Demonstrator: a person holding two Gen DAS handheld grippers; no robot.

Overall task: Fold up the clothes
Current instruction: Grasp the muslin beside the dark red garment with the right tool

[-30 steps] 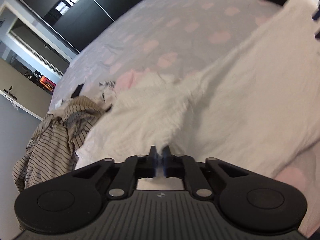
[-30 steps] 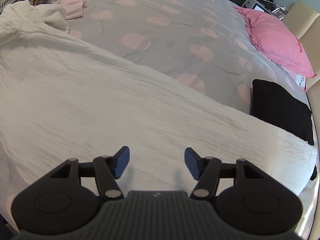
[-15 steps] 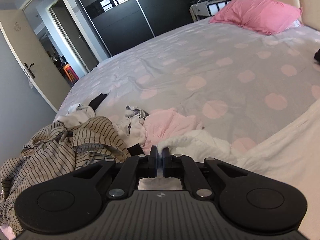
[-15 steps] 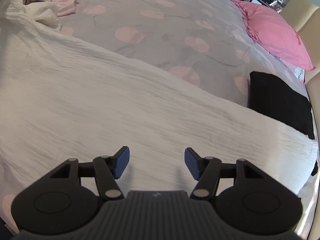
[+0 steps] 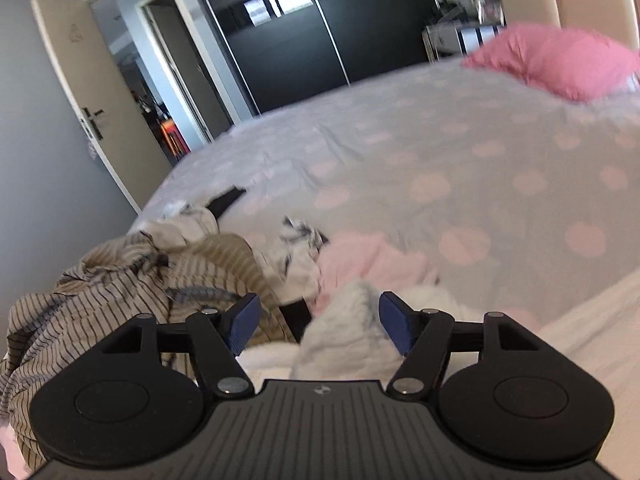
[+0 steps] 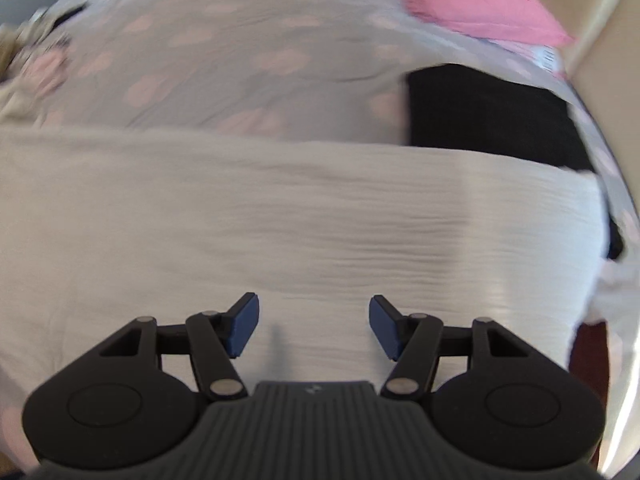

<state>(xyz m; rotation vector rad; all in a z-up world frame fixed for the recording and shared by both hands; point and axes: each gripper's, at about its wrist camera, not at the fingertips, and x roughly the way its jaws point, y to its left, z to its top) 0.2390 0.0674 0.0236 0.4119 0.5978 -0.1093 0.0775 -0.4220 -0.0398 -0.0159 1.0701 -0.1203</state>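
Observation:
A large white crinkled garment (image 6: pixel 304 216) lies spread flat across the bed. Its bunched end (image 5: pixel 352 332) rises between the fingers of my left gripper (image 5: pixel 320 322), which is open with the cloth loose between the blue pads. My right gripper (image 6: pixel 314 326) is open and empty, hovering just above the flat white cloth. The right wrist view is blurred by motion.
The bed has a grey cover with pink dots (image 5: pixel 440 168). A pile of striped, white and pink clothes (image 5: pixel 132 280) lies at the left. A pink pillow (image 5: pixel 552 60) and a black folded item (image 6: pixel 488 108) lie near the headboard. An open door (image 5: pixel 92 120) stands at the left.
My left gripper has opened and let go of the white garment's end. The right gripper stayed open and swung, so its view shifted toward the pillow.

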